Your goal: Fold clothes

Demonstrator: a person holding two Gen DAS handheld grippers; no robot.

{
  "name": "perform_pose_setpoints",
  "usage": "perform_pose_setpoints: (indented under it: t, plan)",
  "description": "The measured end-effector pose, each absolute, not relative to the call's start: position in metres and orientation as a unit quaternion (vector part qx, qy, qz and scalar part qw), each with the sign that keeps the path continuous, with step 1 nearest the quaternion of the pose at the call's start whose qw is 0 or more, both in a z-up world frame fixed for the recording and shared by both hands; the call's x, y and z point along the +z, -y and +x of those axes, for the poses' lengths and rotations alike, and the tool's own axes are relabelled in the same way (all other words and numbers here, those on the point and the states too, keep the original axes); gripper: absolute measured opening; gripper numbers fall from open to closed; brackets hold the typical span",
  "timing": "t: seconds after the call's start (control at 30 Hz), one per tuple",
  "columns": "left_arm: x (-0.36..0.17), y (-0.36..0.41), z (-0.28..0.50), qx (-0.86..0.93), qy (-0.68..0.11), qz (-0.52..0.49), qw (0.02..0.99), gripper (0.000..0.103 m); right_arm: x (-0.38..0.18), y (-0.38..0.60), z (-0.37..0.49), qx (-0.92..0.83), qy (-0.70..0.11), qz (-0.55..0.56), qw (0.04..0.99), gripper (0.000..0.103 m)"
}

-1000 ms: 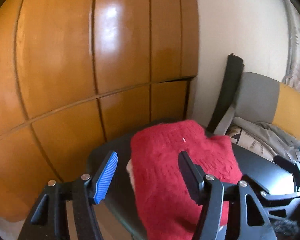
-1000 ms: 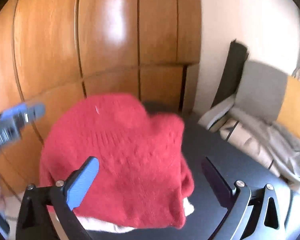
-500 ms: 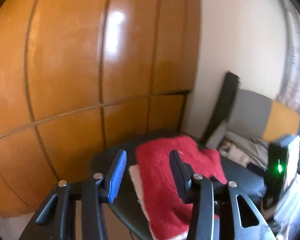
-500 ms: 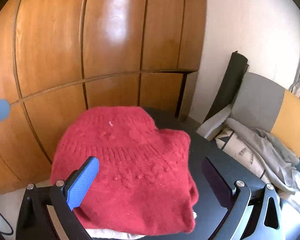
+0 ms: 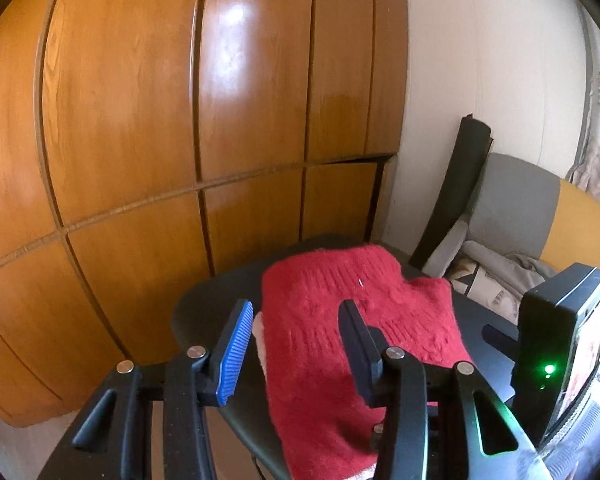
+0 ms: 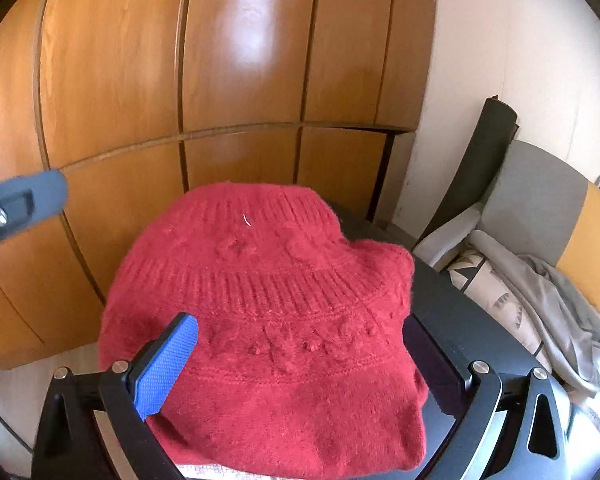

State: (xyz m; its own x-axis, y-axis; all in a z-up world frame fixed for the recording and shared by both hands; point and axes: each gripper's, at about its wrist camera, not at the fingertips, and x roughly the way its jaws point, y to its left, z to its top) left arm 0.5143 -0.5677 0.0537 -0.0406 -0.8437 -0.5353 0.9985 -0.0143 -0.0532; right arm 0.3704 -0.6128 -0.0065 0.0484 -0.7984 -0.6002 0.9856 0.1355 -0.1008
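Finishing up: sweater (image 6: 268, 312) lies folded on the table (image 6: 460, 320).
My left claw (image 5: 296, 344) and right claw (image 6: 300, 364) gape, empty; pile (image 6: 540, 304) far right looks unfolded.

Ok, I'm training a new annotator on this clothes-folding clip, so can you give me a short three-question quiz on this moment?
1. True or false: the left hand-held gripper is shut on the folded red knitted sweater.
2. What lies directly under the sweater? A. pale folded garment B. blue towel C. cardboard box
3. Fill in: the sweater rests on a ____ round table.

Key: 1 false; 2 A; 3 black
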Motion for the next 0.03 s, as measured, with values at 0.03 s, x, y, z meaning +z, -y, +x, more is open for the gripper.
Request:
perform_pose_setpoints:
  t: [0.03]
  plan:
    - [0.0511,0.5684,0.5135,-0.689,-0.217,0.183,0.667,0.045,-0.0081,0.6134,0.3710,-0.633,-0.273,0.174,0.703,0.103]
